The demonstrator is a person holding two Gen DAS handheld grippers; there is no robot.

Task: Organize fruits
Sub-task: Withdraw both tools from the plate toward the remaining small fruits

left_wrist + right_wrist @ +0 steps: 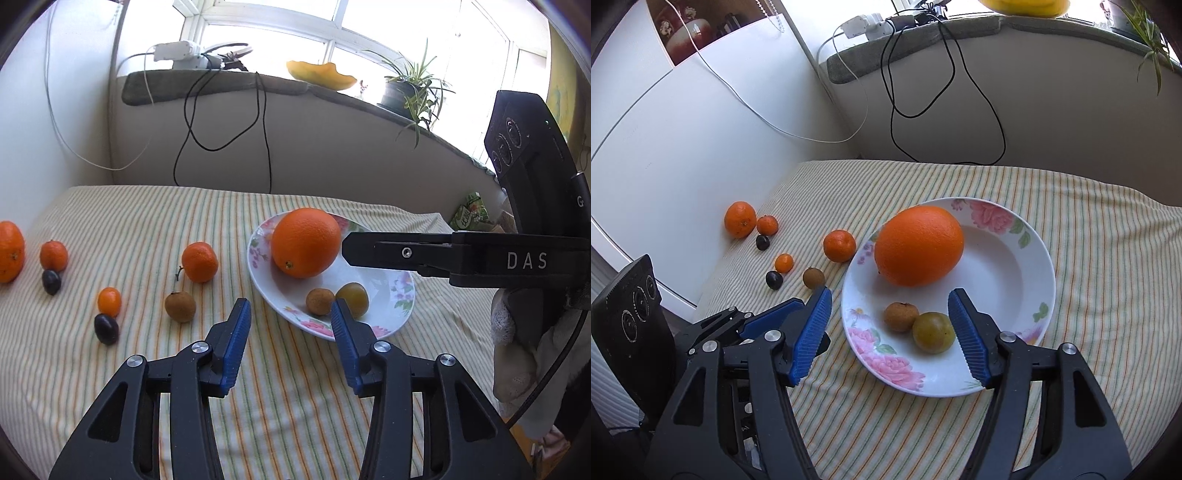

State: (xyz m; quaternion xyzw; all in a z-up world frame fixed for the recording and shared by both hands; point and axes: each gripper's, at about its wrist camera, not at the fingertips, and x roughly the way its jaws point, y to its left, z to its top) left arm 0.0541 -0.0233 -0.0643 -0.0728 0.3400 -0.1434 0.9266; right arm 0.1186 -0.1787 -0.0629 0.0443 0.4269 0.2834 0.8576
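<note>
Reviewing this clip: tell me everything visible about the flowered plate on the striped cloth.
The plate is a shallow, round, glossy white dish, ceramic by its look, with pink flowers and green leaves printed around its rim. It sits flat on the striped cloth. Inside lie a large orange toward the back, and a small brown fruit touching a yellow-green fruit near the front. No gripper touches it.

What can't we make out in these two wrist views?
- Leftmost orange: left wrist view, cut off by the image edge.
- Yellow object on the sill: right wrist view, cropped by the top edge; identity unclear.
- Plate: left wrist view, right rim hidden behind the right gripper.
- Green packet: left wrist view, print too small, partly hidden by that gripper.
</note>
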